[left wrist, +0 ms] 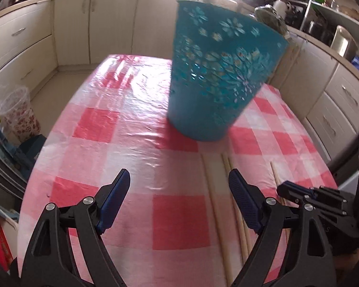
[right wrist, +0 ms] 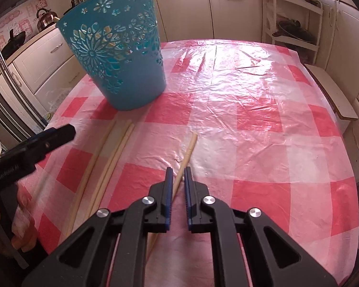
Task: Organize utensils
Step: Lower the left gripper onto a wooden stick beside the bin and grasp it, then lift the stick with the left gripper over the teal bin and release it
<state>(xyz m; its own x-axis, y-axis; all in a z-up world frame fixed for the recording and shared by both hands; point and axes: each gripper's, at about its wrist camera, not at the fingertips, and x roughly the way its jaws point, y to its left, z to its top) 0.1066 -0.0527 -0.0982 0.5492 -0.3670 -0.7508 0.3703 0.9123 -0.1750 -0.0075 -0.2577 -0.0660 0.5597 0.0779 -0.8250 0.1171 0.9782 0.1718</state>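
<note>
A teal plastic basket [left wrist: 217, 71] with flower cut-outs stands upright on the red-and-white checked tablecloth [left wrist: 107, 129]. My left gripper [left wrist: 179, 174] hangs open in front of it, with nothing between its wide-set fingers. Three pale chopsticks [left wrist: 217, 191] lie on the cloth beside its right finger. In the right wrist view the basket [right wrist: 117, 55] is at the far left, and those chopsticks [right wrist: 112, 153] lie in front of it. My right gripper [right wrist: 178, 169] is shut on a single chopstick [right wrist: 190, 146], which lies on the cloth and points away. The left gripper's finger [right wrist: 59, 131] shows at the left edge.
Cream kitchen cabinets [left wrist: 95, 24] ring the table. A clear bin with a flower pattern [left wrist: 19, 114] stands on the floor to the left. A white shelf rack [right wrist: 294, 24] is behind the table, and a kettle [right wrist: 44, 19] sits on the counter. A person's hand [right wrist: 24, 227] holds the left gripper.
</note>
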